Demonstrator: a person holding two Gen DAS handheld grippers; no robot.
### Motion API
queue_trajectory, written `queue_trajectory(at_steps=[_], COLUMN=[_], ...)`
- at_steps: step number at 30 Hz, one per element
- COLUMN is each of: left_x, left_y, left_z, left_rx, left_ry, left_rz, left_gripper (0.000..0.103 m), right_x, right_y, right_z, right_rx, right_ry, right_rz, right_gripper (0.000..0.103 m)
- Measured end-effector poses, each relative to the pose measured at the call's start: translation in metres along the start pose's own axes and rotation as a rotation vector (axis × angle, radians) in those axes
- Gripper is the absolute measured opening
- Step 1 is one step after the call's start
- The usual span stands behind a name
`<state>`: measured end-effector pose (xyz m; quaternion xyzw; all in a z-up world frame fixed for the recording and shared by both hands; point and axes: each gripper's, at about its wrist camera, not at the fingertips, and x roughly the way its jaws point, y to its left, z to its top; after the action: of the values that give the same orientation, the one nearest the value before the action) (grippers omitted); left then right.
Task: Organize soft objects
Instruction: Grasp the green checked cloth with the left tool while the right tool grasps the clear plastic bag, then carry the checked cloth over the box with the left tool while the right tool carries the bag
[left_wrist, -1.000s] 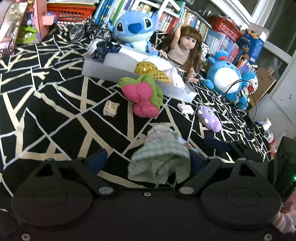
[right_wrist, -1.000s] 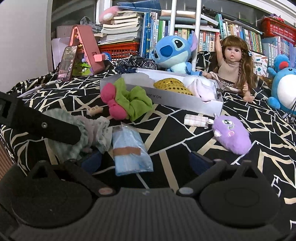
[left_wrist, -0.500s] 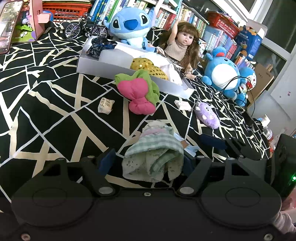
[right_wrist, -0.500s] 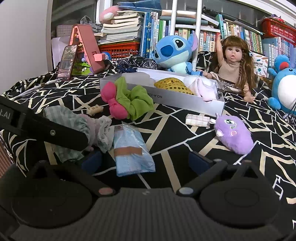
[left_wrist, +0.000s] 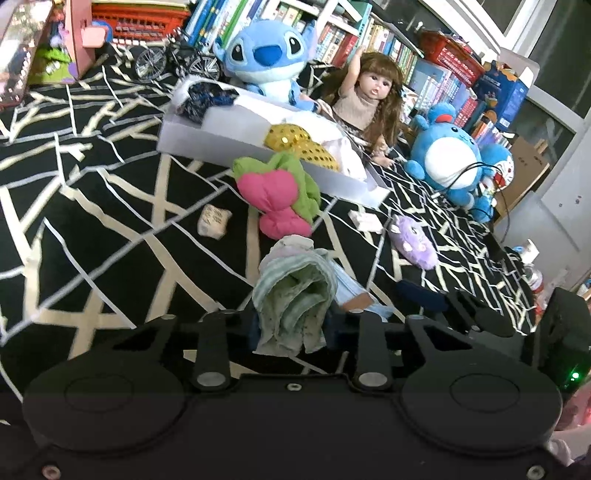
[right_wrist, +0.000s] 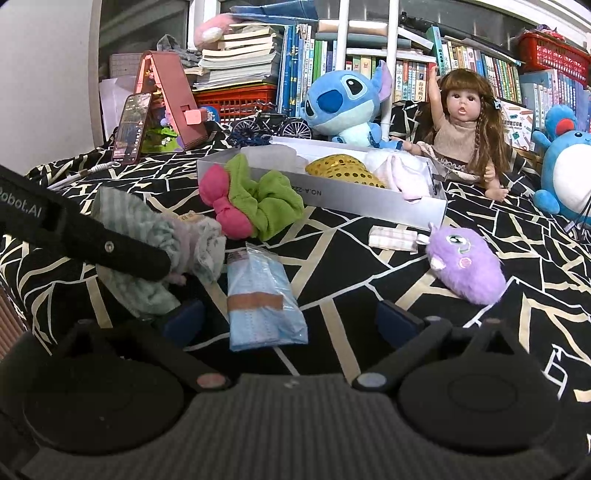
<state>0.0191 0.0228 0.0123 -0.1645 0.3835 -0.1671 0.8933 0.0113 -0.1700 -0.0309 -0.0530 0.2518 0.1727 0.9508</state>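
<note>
**Counts of visible items, by kind**

We count two grippers: the left gripper (left_wrist: 291, 328) at lower centre of its own view, and the right gripper (right_wrist: 291, 317) at lower centre of its view. We count three blue plush toys: a Stitch plush (right_wrist: 343, 103) at upper centre, a round blue plush (left_wrist: 447, 155) at right, and a smaller blue-and-white plush (left_wrist: 504, 166) behind it. There is one doll (right_wrist: 461, 125), one purple plush (right_wrist: 465, 266), one pink-and-green cloth toy (right_wrist: 251, 199), one bundled striped cloth (left_wrist: 295, 295), one packet of blue masks (right_wrist: 262, 295), one white box (right_wrist: 332, 192), one model bicycle (right_wrist: 273, 125) and one phone (right_wrist: 131, 127).
</note>
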Motion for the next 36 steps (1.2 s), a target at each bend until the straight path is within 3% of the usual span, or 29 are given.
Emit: queue_trajectory(at_steps=[7,15,23,36], left_x=[-0.005,-0.007,-0.007,-0.012], left_y=[0.004,0.007,0.008,0.008], left_z=[0.004,0.005,0.006,0.011], left_rx=[0.019,0.033,0.037,0.044], left_ry=[-0.030,-0.050,-0.057,-0.086], left_rz=[0.055,0.091,0.106,0.132], left_gripper=[0.029,0.029,0.029,0.026], right_x=[-0.001,-0.002,-0.001,-0.008], right_y=[0.003,0.010,0.015,0.012], right_z=[0.001,0.002,0.002,0.009], right_rx=[-0.007,-0.026,-0.015,0.006], right_ry=[-0.006,-0.021,-0.035,-0.087], right_rz=[0.021,0.045,0.047,0.014], right_gripper=[0.090,0.063,0.046,0.045])
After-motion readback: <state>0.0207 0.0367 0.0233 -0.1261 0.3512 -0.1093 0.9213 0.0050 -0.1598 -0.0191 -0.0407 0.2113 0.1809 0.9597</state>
